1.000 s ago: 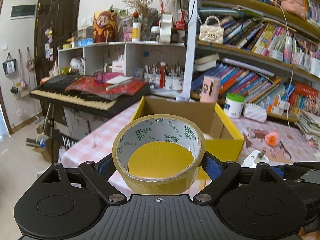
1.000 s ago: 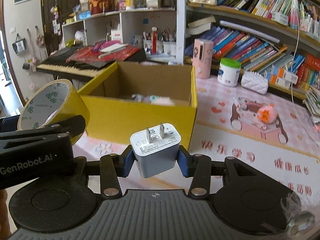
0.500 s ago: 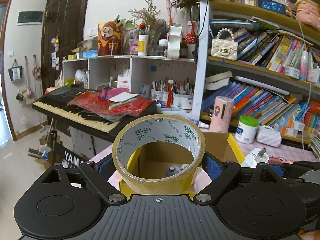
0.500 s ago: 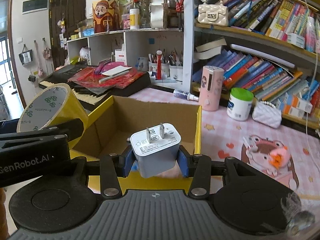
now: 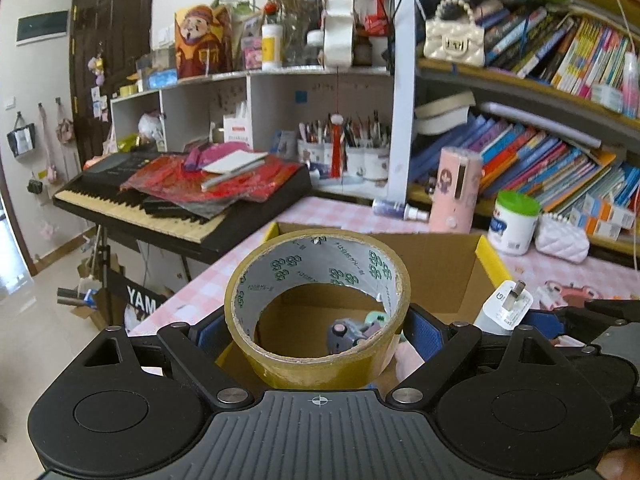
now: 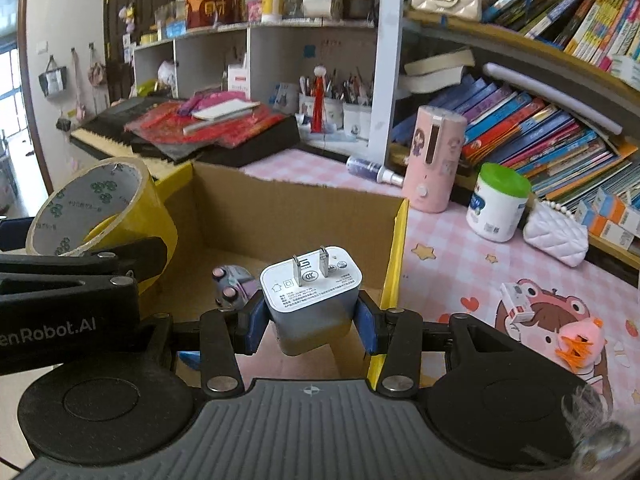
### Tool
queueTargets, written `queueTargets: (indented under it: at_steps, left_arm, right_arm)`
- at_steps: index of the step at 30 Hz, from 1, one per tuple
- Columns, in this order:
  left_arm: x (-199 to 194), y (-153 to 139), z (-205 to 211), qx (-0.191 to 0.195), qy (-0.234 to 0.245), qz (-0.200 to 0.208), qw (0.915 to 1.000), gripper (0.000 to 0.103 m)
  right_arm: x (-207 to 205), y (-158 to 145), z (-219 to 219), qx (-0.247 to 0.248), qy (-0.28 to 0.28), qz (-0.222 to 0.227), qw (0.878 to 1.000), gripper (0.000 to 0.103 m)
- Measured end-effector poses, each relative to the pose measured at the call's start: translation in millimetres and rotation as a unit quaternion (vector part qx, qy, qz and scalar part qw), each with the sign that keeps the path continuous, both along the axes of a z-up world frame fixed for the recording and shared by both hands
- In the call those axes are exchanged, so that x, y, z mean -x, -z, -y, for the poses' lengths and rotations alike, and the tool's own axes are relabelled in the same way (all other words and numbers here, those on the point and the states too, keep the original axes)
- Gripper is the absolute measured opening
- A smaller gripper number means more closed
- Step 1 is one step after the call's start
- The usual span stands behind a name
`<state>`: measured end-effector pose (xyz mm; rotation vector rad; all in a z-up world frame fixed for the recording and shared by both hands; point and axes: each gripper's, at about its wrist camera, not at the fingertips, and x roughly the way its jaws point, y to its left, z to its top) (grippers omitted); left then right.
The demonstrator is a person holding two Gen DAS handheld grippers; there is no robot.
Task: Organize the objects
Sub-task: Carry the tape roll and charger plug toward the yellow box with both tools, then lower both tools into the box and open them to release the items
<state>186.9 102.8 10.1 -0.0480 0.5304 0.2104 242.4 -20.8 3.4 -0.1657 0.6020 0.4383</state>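
**Both grippers loaded and poised over the box**

Your left gripper (image 5: 318,332) was pinching the roll of yellow tape (image 5: 318,308) across its outer wall, jaws spread wide to span it, the roll standing on edge with its hollow facing forward. Your right gripper (image 6: 310,316) was clamped on the white charger plug (image 6: 311,292), blue pads (image 6: 367,330) pressed to its two sides and the prongs pointing up and away from you. Both loads hung over the near part of the open cardboard box (image 6: 304,204) with the yellow outside, which sat on the pink checked desk (image 6: 452,248).

The step in hand looked like the drop into the box. A small purple toy (image 6: 232,280) already lay on the box floor, just below and to the left of the plug, so you would have done well to lower each item toward bare cardboard and not onto it. The tape, released on edge, would likely roll; tipping it flat or setting it down against a box wall before letting go would have kept it put. The plug was compact and rigid, so a low release was enough. The two grippers were close side by side, so releasing one at a time, then lifting straight up clear of the box rim, seemed the safer order. The loose things on the desk to the right were well apart from the box.
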Motion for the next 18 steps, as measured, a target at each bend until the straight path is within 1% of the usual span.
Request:
queueTargets:
  at_steps: [2, 7, 12, 14, 18]
  left_arm:
    - [-6, 4, 0, 0.0, -0.001, -0.009, 1.0, 0.091]
    - [-21, 13, -1, 0.006, -0.004, -0.027, 0.9996, 0.091]
    - [-30, 24, 0, 0.011, -0.002, -0.046, 0.9989, 0.091]
    - [-32, 27, -2, 0.019, -0.006, -0.051, 0.9985, 0.091]
    - [-36, 32, -7, 0.037, -0.015, -0.061, 0.9974, 0.091]
  right_arm:
    - [-5, 5, -1, 0.006, -0.005, -0.004, 1.0, 0.043]
    - [-11, 11, -8, 0.029, -0.033, 0.009, 0.999, 0.043]
    - [-15, 17, -14, 0.056, -0.077, 0.013, 0.995, 0.043]
    - [-18, 19, -15, 0.067, -0.09, 0.019, 0.994, 0.043]
    - [-26, 20, -15, 0.071, -0.109, 0.008, 0.992, 0.043]
